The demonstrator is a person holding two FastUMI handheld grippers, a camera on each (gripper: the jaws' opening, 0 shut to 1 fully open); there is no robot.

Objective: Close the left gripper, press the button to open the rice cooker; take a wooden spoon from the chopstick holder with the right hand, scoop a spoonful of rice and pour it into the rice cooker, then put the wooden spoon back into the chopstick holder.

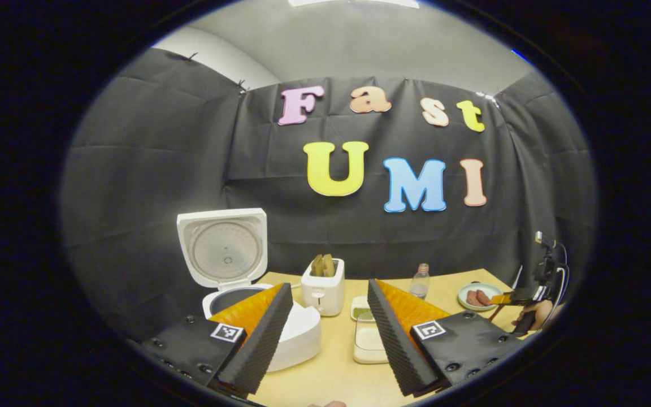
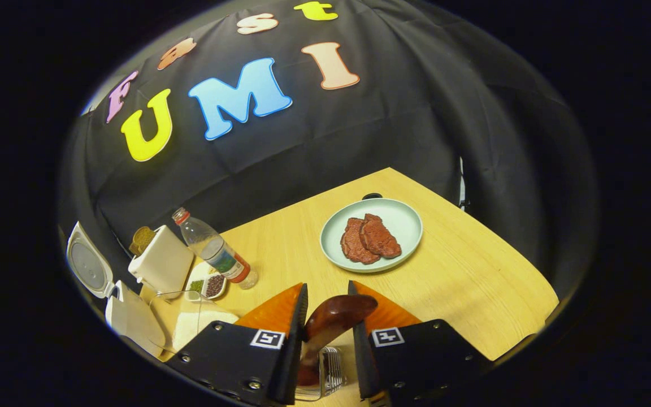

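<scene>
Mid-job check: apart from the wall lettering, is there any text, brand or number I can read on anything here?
No readable text anywhere.
Bottle label: print too small and blurred to read.
Square black-and-white markers: patterns, no letters or numbers.
Toaster: no legible marking on its front.

I work in a recording booth arranged like a kitchen. Black cloth [image 1: 150, 169] hangs behind my wooden table [image 2: 472, 271]. Near the toaster [image 1: 323, 291] stand an open rice cooker [image 1: 235, 265] and a bottle [image 2: 212, 249]; farther away lies a plate of meat [image 2: 370, 234].
</scene>
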